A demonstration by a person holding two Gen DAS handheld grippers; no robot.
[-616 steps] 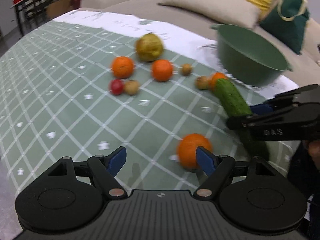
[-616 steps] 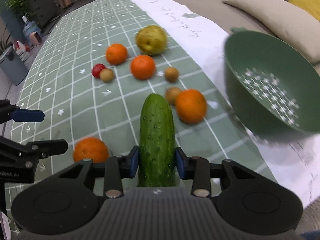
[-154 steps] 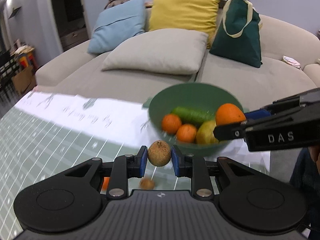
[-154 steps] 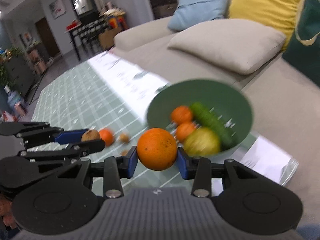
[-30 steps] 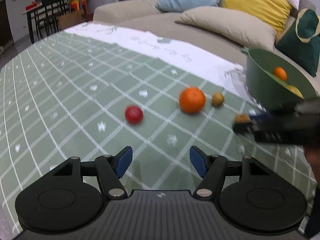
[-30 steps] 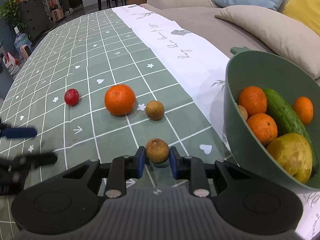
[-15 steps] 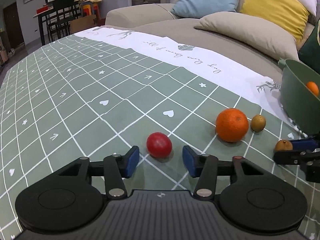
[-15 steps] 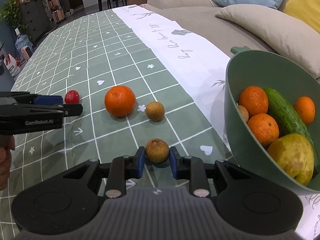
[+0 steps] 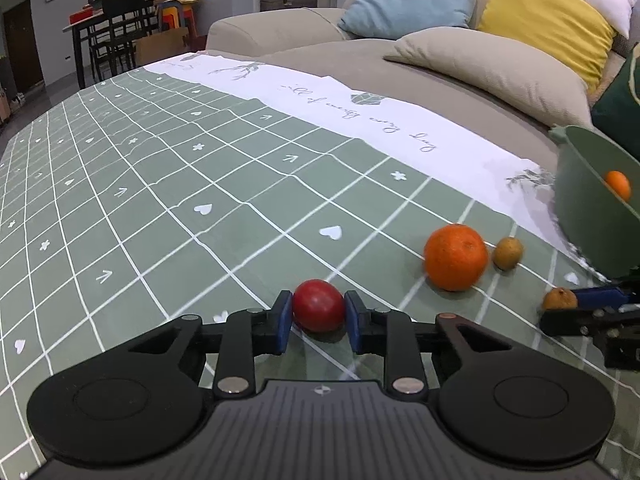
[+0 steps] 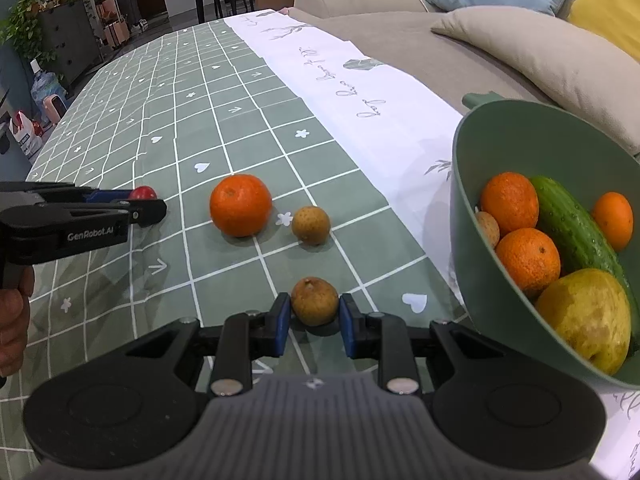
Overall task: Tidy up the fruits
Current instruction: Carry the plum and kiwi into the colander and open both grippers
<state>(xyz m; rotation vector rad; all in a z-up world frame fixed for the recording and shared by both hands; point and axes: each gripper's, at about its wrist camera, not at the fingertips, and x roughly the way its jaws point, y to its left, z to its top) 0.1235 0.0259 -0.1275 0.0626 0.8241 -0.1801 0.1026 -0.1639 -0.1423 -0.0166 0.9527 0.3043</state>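
A small red fruit (image 9: 318, 305) rests on the green checked tablecloth (image 9: 168, 200), and my left gripper (image 9: 316, 317) is shut on it, blue pads against both sides. My right gripper (image 10: 313, 319) is shut on a small brown fruit (image 10: 314, 300) that also sits on the cloth. An orange (image 10: 241, 205) and another small brown fruit (image 10: 311, 225) lie between the two grippers. The green bowl (image 10: 480, 280) at the right holds three oranges, a cucumber (image 10: 576, 228), a yellow pear (image 10: 588, 316) and a small brown fruit.
A beige sofa (image 9: 440, 64) with blue, yellow and beige cushions runs along the table's far side. The cloth's white border (image 10: 360, 92) lies along that edge. A person's hand (image 10: 12, 316) grips the left gripper's handle. Chairs and a dark table stand far behind.
My left gripper moved forward over the red fruit and shut its jaws on it. The right gripper stayed where it was, shut on the brown fruit.
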